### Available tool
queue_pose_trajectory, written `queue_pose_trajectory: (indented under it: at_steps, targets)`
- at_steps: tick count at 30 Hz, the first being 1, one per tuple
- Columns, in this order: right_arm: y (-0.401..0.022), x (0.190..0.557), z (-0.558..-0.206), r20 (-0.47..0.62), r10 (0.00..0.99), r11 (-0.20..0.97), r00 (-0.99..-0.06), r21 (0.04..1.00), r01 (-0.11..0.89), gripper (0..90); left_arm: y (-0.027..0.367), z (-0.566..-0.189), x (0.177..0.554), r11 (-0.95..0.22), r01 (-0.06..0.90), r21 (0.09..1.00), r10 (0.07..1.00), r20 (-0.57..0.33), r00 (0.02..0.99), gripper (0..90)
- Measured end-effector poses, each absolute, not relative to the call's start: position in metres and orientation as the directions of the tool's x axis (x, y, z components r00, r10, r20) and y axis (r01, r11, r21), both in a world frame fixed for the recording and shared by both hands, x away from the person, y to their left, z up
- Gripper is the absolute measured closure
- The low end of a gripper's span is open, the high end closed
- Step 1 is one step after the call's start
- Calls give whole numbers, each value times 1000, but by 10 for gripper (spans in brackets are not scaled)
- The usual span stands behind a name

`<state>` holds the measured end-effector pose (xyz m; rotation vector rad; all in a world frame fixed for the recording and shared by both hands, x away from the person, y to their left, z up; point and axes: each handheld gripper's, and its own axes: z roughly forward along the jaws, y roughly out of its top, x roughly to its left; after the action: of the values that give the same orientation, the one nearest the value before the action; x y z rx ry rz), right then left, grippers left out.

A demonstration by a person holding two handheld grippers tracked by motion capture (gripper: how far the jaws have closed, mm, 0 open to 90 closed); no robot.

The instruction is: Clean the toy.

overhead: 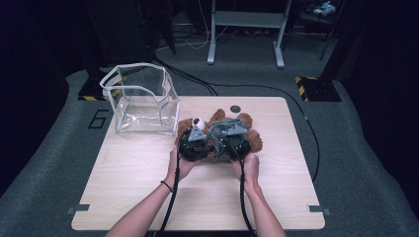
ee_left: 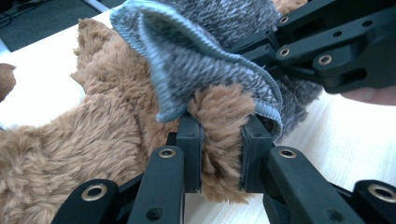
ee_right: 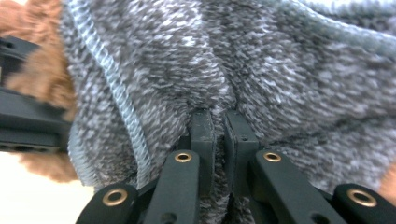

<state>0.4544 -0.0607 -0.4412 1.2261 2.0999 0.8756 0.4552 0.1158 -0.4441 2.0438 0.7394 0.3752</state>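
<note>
A brown teddy bear (overhead: 254,137) lies in the middle of the wooden table (overhead: 276,197), partly covered by a grey knit garment (overhead: 223,126). My left gripper (overhead: 196,142) is shut on a furry brown limb (ee_left: 223,112) of the bear, right at the garment's ribbed hem (ee_left: 159,56). My right gripper (overhead: 230,142) is shut on a fold of the grey knit (ee_right: 280,74), which bunches around its pads (ee_right: 201,135). The two grippers sit side by side and almost touch; in the left gripper view the right gripper's body (ee_left: 327,51) is at the upper right.
A clear plastic box (overhead: 143,106) with an open top stands at the table's back left, close to the bear. A small black disc (overhead: 235,108) lies behind the bear. Cables and a metal frame (overhead: 247,29) are on the floor beyond the table.
</note>
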Motion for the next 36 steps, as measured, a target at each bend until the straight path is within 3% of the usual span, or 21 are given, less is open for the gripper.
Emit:
queue_pose_trajectory:
  at_steps: [14, 23, 27, 36]
  targets:
    - [-125, 456, -435, -134, 949, 283, -285, 763, 581, 845, 123, -440, 459, -441, 347, 828, 622, 4, 783, 746]
    - [-154, 454, -429, -114, 972, 215, -204, 779, 589, 844, 125, -435, 465, -426, 375, 823, 627, -30, 778, 744]
    - [-153, 444, -422, -93, 969, 209, -227, 800, 562, 843, 125, -432, 469, -418, 380, 825, 626, -41, 779, 744]
    - [-90, 434, -420, -53, 898, 289, -438, 821, 492, 842, 127, -428, 475, -418, 394, 818, 618, -61, 784, 741]
